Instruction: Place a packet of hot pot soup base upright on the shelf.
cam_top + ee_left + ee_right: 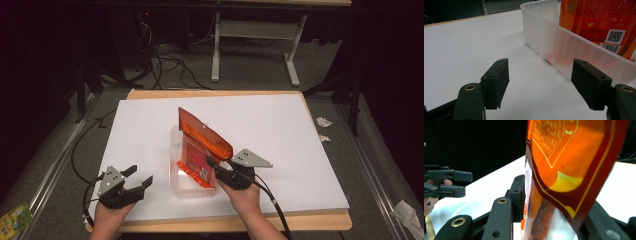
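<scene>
two grippers are low on the white table (280, 130). the left gripper (134, 182) is wide apart with nothing inside, just beside the clear plastic tub (176, 172). the right gripper (216, 167) has the orange packet (202, 142) between its jaws; i cannot tell if they press it. the packet stands tilted in the tub.

Tub (176, 150) near the middle of the table (280, 130), pouch (202, 150) standing tilted inside the tub, right gripper (220, 167) at the tub's right side against the pouch, left gripper (135, 181) left of the tub, apart from it.
</scene>
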Motion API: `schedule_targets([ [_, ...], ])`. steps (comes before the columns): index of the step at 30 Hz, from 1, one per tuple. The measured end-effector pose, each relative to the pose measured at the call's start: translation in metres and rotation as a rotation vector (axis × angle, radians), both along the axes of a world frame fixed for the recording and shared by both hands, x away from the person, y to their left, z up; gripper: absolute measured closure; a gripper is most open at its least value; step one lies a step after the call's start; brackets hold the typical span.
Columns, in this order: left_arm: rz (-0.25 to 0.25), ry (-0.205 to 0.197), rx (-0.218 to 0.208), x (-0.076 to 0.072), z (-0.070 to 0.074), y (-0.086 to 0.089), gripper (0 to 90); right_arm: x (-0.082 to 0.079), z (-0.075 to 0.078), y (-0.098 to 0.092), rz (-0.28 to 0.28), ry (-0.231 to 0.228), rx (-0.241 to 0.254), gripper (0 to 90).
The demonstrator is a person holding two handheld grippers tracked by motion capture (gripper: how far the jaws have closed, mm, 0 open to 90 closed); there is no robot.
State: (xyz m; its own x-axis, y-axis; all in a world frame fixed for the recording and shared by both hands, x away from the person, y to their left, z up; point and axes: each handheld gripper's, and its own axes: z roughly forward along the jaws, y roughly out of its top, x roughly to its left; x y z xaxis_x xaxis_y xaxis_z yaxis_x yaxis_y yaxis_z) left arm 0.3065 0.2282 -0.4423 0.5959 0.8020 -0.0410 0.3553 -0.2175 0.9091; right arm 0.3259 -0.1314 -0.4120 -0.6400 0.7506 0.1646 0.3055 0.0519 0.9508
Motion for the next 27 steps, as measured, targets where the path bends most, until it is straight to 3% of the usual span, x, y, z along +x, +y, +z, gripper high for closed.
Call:
schedule_targets([
  [14, 0.000, -0.002, 0.001, 0.0002, -0.0003, -0.0008, 31.2, 0.0042, 0.0047, -0.0051, 0.025, 0.012, -0.019, 60.2],
  [23, -0.002, -0.003, 0.002, 0.0005, 0.0002, 0.0006, 31.1, 0.0085, 0.0087, -0.0076, 0.064, 0.037, -0.030, 43.7],
  [27, -0.003, -0.003, 0.002, 0.0005, 0.0002, 0.0003, 31.1, 0.0094, 0.0096, -0.0090, 0.062, 0.040, -0.029, 40.8],
])
